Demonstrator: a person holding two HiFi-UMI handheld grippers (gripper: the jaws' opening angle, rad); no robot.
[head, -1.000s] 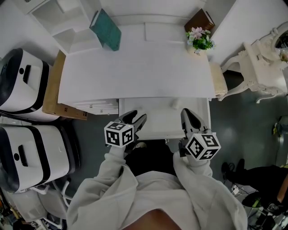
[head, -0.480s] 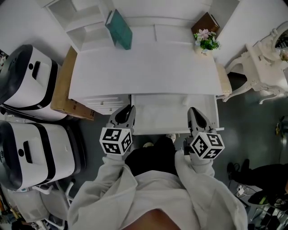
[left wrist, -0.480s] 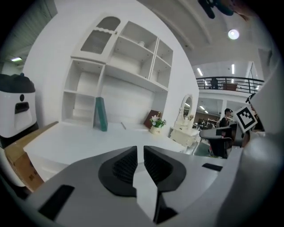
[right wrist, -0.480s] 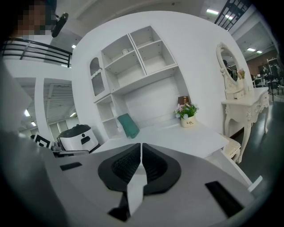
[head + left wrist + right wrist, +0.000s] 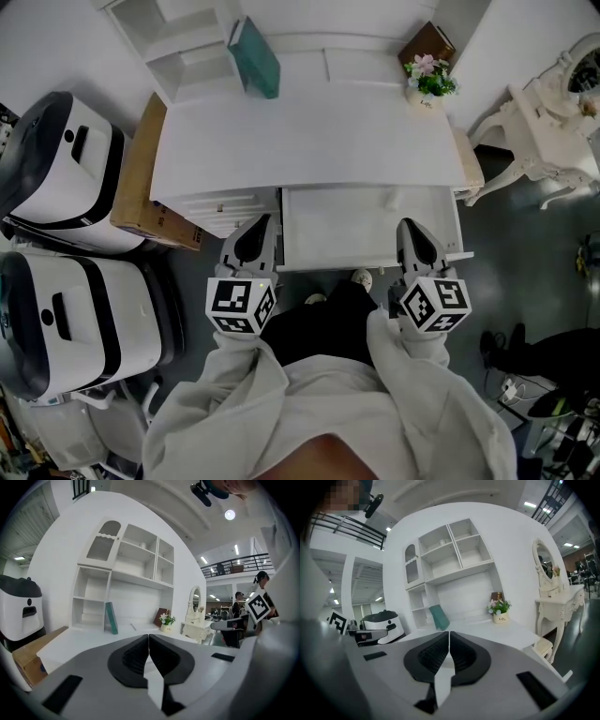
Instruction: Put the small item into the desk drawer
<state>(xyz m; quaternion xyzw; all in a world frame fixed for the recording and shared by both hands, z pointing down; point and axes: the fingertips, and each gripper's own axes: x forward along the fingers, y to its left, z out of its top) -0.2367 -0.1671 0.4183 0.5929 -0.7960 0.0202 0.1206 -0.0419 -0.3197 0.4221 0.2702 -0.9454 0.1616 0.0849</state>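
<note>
The wide white pull-out drawer [image 5: 328, 234] stands open under the front edge of the white table [image 5: 309, 141], and one small pale object [image 5: 393, 199] lies inside it near its back right corner; it looks like the task's item, though it is too small to be sure. The left tool [image 5: 253, 230] sits just outside the drawer's left front corner, its grey jaws closing until they touch with nothing between them. The right tool [image 5: 411, 232] is at the drawer's right front corner, jaws pressed together and likewise empty. If the item is indeed in, what remains is probably pushing the drawer home, and that is where trouble could come. A shove from one corner alone could skew the drawer on its runners and jam it. A hard push could send the light object sliding or bouncing inside the drawer. A closed tool tip could also skid off the drawer's thin front lip
</note>
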